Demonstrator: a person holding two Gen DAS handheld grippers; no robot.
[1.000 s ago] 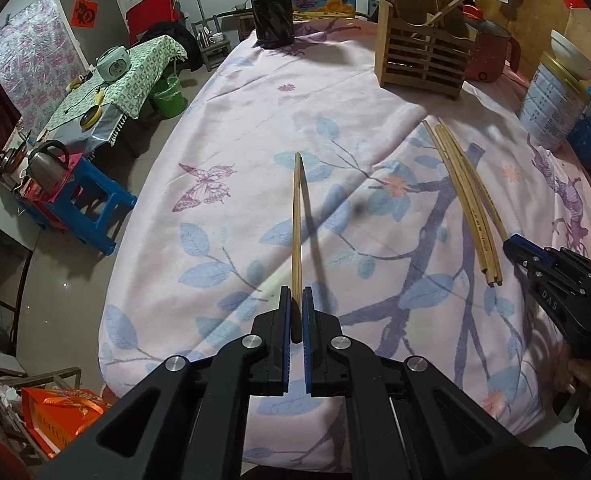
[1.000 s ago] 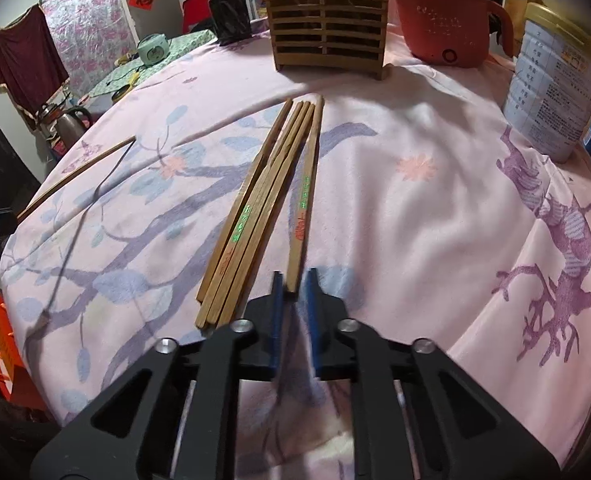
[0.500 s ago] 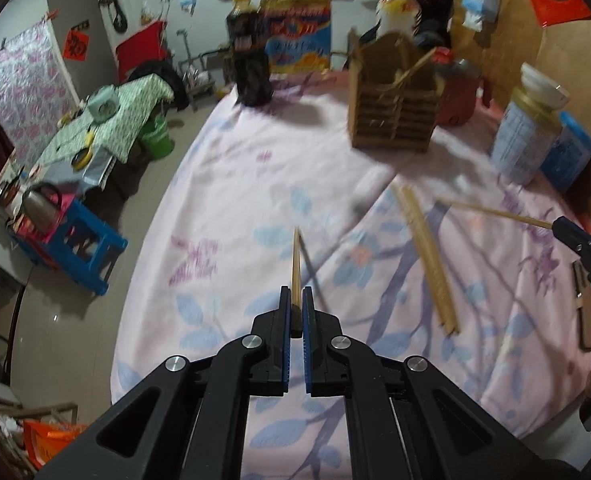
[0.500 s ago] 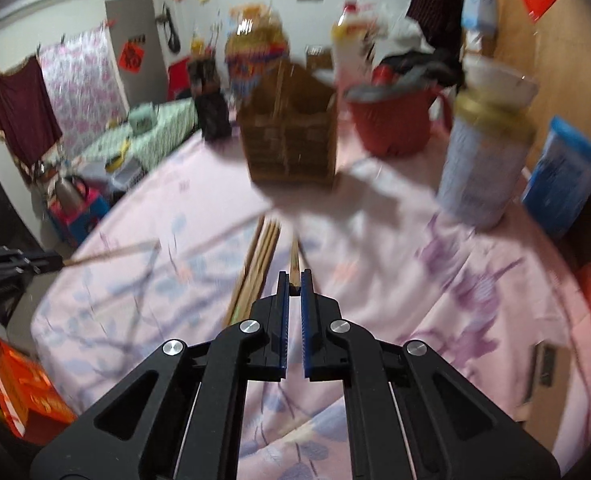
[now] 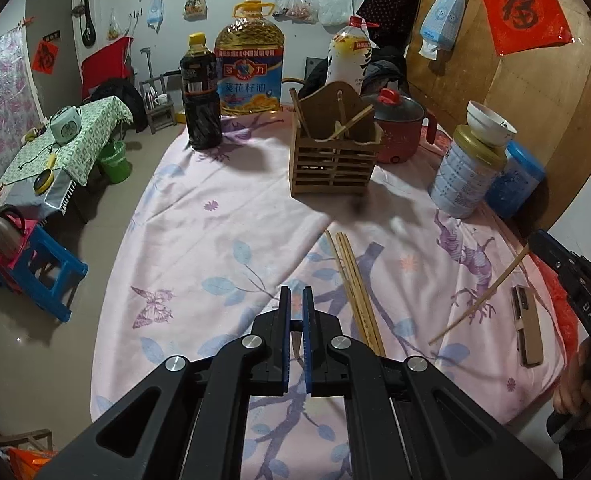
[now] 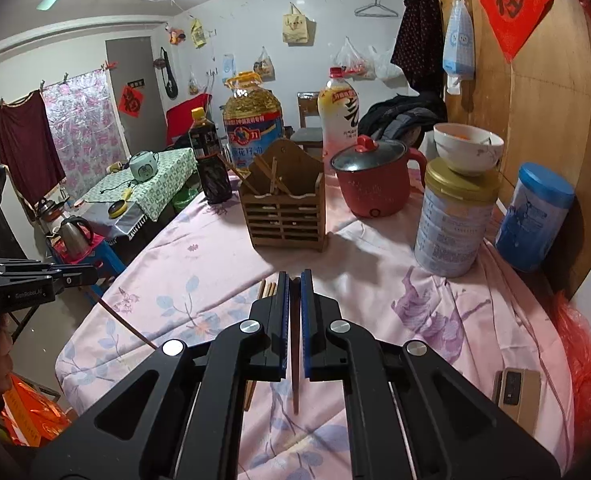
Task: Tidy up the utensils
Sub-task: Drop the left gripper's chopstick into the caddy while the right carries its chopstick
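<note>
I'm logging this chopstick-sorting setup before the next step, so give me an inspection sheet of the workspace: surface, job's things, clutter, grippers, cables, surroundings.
Surface: table under a pink floral cloth, wrinkled.
Job's things: wooden utensil holder upright, a few sticks inside; loose chopsticks lying side by side on the cloth.
Clutter: soy sauce bottle, oil jug, red electric pot, tin with a bowl on top, blue canister, phone-like device.
Grippers: left gripper shut on a chopstick; right gripper shut on another chopstick; both raised above the cloth.
Cables: nothing seen on the table.
Surroundings: side table with green cloth, blue stool, kettle.
</note>
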